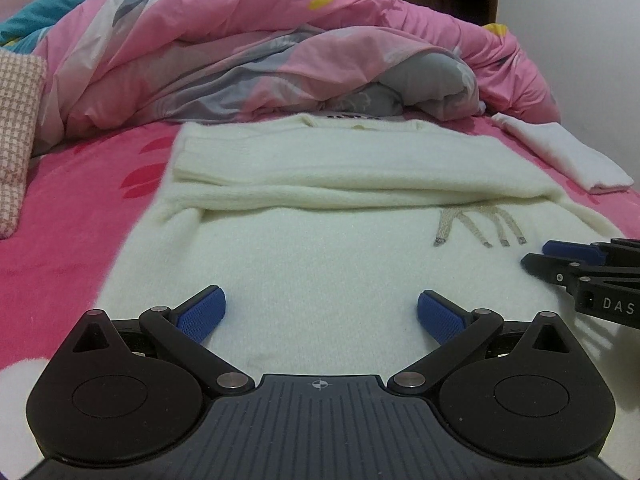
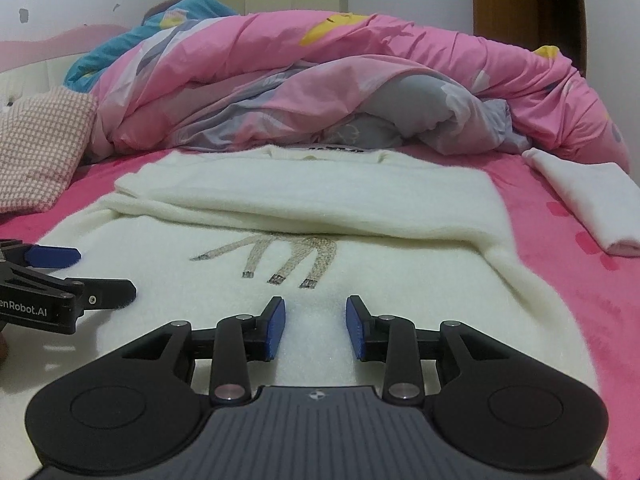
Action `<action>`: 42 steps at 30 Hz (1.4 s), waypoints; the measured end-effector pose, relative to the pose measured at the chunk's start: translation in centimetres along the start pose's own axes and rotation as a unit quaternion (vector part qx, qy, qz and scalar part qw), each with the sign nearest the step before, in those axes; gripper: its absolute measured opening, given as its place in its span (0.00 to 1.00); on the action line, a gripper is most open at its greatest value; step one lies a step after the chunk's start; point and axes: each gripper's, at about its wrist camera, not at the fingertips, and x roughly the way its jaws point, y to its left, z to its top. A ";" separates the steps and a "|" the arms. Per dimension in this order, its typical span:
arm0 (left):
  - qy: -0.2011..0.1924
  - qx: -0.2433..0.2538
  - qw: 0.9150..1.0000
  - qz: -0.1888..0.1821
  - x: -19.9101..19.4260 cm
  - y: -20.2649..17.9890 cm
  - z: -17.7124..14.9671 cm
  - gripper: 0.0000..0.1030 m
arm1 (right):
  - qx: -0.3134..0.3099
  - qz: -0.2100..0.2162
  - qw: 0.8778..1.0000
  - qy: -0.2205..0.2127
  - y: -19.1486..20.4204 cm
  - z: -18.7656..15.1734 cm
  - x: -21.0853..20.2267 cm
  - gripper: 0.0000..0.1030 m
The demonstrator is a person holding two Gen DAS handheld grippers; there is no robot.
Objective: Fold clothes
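Left wrist view: left gripper (image 1: 321, 312) spread wide, right gripper (image 2: 315, 326) partly apart, both empty over cream sweater (image 1: 320, 248) lying mid-bed on pink sheet (image 1: 60, 240), sleeves folded across, below quilt (image 1: 240, 48).

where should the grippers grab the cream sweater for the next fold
Probably the sweater's near hem, one corner per gripper, coming in low from the near edge. Its sleeves already lie folded across the chest, and the bottom half lies flat toward the left gripper and right gripper.
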 end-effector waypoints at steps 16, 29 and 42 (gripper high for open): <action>-0.005 -0.001 1.000 -0.001 -0.2 0.0 0.0 1.00 | 0.017 0.012 1.000 -0.002 -0.6 0.0 0.0 0.35; -0.006 0.002 1.000 0.000 -0.2 0.0 -0.1 1.00 | 0.017 0.011 1.000 -0.004 -0.5 -0.1 0.0 0.35; -0.009 0.003 1.000 0.000 -0.3 0.1 -0.1 1.00 | 0.019 0.012 1.000 -0.004 -0.6 -0.1 -0.2 0.35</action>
